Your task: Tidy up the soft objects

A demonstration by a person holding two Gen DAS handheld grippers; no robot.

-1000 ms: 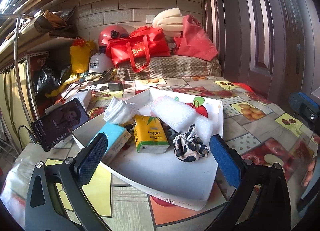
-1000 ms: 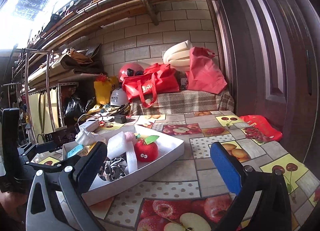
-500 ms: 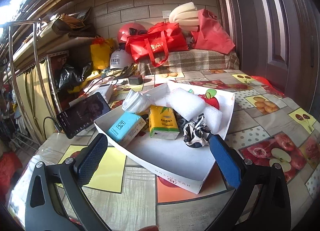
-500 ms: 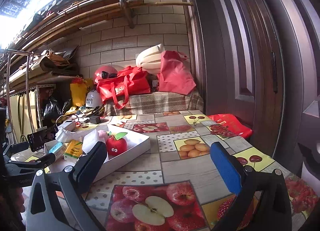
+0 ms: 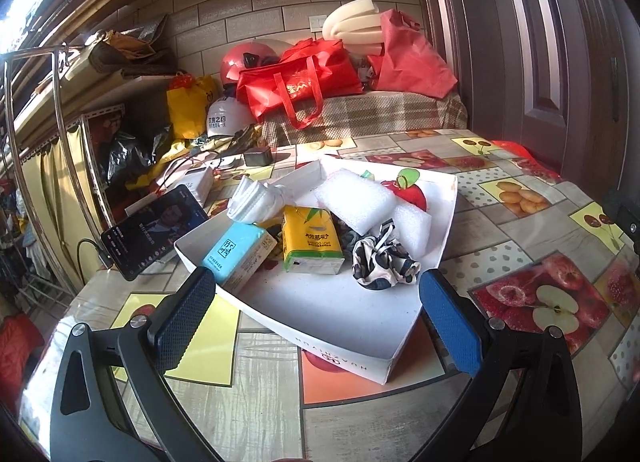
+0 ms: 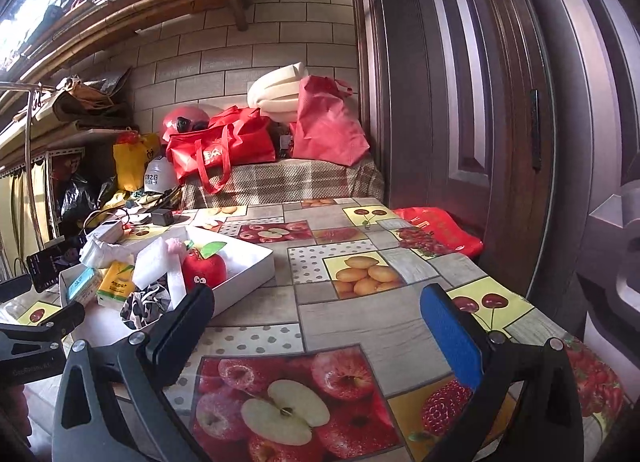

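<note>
- We've got the white tray (image 5: 400, 350) as our landmark: it sits on the fruit-print table (image 5: 532, 230), one corner aimed at the left tongs (image 5: 316, 320), long axis running away toward the plaid-covered bench (image 5: 380, 114).
- The near end of the tray floor is bare, and right of the tray the table is wide open out to its edge by the dark door (image 6: 460, 102).
- Left of the tray it's tighter: a phone (image 5: 154, 232) leans just beside the rim.
- Soft stuff is piled in the tray's far half: blue tissue pack (image 5: 240, 252) and yellow tissue pack (image 5: 310, 240) side by side, long axes pointing roughly along the tray; a black-and-white scrunchie (image 5: 382, 258) right of the yellow pack; white foam pieces (image 5: 354, 200) behind it; a wad of white cloth (image 5: 256, 198) hanging over the left rim.
- A red apple plush (image 6: 204, 270) sits at the far end, mostly hidden behind the foam in the left view.
- Left tongs are spread wide, holding nothing, hovering just short of the tray's near corner.
- Right tongs (image 6: 316, 322) are also spread and empty, over bare table right of the tray.
- Something pink (image 6: 176, 246) behind the foam is too hidden to identify.
</note>
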